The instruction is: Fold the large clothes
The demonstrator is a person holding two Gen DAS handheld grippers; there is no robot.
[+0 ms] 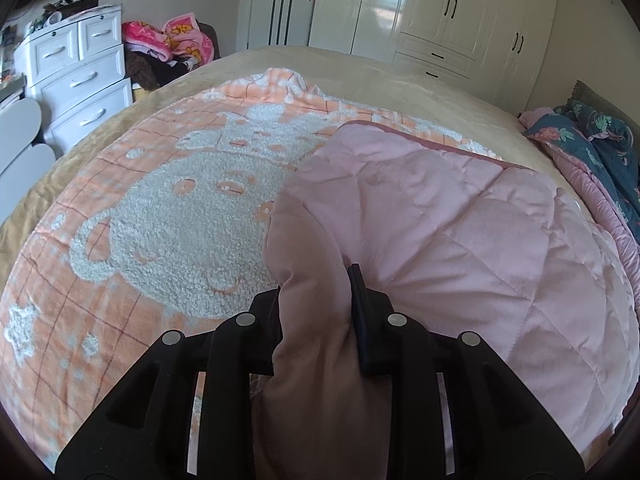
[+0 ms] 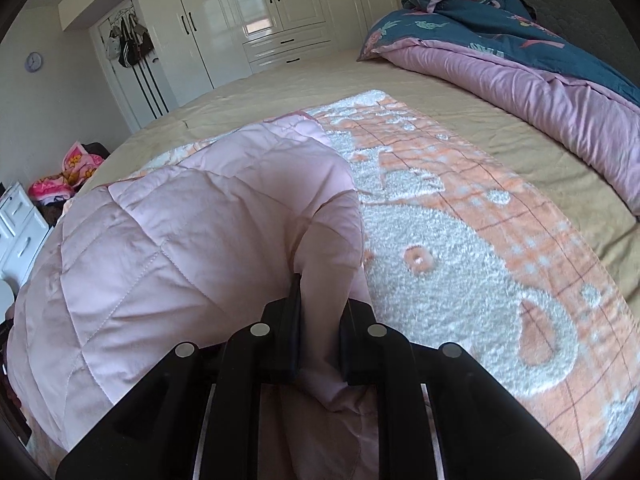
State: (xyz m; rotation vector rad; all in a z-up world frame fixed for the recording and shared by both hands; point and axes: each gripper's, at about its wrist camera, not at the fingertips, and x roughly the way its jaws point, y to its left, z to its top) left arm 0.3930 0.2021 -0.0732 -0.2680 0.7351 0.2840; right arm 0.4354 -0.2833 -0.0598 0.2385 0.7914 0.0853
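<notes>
Bedroom: tan bed carries an orange-and-white blanket, spread flat. A pink quilt lies partly folded over it. Bare bedspread remains beyond the far edge, toward the white wardrobe. Left gripper and right gripper each pinch a bunched quilt edge.

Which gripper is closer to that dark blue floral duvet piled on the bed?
The right gripper. The floral duvet lies ahead to its right; from the left gripper, it sits far right.
</notes>
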